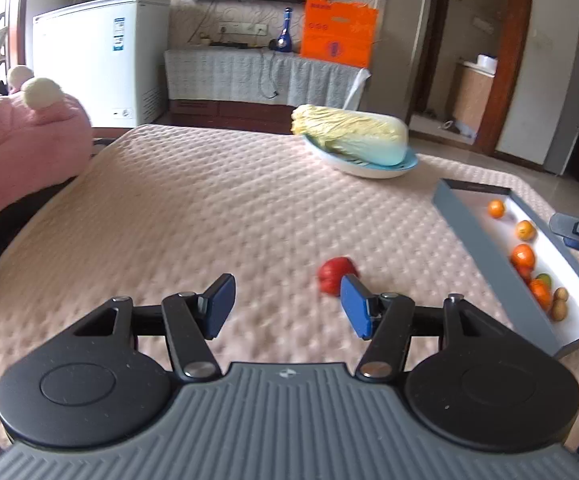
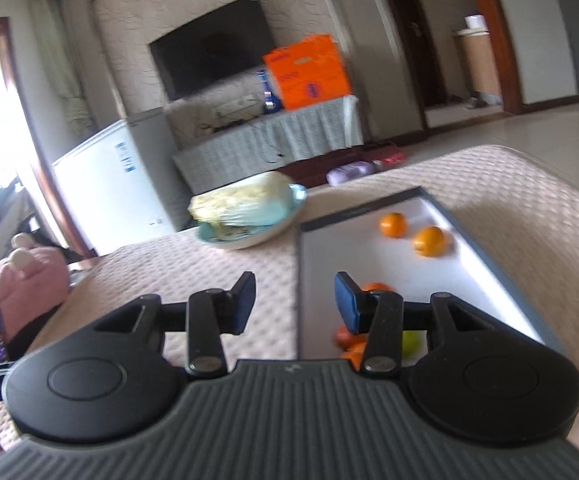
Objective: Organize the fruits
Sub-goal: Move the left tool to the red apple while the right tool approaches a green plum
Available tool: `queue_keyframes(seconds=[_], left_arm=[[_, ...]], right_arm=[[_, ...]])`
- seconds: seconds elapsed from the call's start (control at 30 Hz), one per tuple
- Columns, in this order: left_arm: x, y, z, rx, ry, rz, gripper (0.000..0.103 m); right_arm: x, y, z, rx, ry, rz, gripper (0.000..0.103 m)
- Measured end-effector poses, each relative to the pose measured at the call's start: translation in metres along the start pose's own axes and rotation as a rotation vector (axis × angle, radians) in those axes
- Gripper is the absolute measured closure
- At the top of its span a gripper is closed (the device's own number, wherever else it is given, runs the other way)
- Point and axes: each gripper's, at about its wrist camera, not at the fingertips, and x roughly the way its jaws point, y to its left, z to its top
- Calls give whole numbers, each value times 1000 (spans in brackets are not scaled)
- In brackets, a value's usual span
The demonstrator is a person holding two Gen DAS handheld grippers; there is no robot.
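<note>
Red against the quilted pink cover, a lone tomato lies just ahead of your left gripper, jaws wide and empty. Your right gripper, equally open and empty, hovers over the grey tray, where oranges are already gathered, apparently the sorting spot.

Quilted matt cloth cover; glossy plate; smooth tomato

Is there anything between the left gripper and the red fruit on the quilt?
No. The left gripper is open, and only bare quilt lies before the red fruit, just ahead by its right finger.
</note>
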Motion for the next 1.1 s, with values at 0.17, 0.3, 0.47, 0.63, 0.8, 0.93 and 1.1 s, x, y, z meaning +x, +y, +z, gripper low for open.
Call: queue_keyframes(seconds=[0.17,0.3,0.47,0.63,0.8,0.93,1.1], left_arm=[[0,11,0,-4,4,22,39],[2,17,1,13,4,57,39],[7,23,4,21,18,97,39],[10,30,6,-27,30,90,39],[12,32,7,-32,41,94,39],[12,36,7,-54,51,87,39],[9,40,8,-75,43,76,39]], right_arm=[[9,36,-7,-99,25,60,57],[18,54,-13,-143,59,86,57],[25,72,-21,-175,96,108,57],[30,92,-34,-253,134,118,57],[37,108,-45,-321,183,133,57],[44,114,-53,-348,221,136,57],[55,124,-66,-419,260,107,57]])
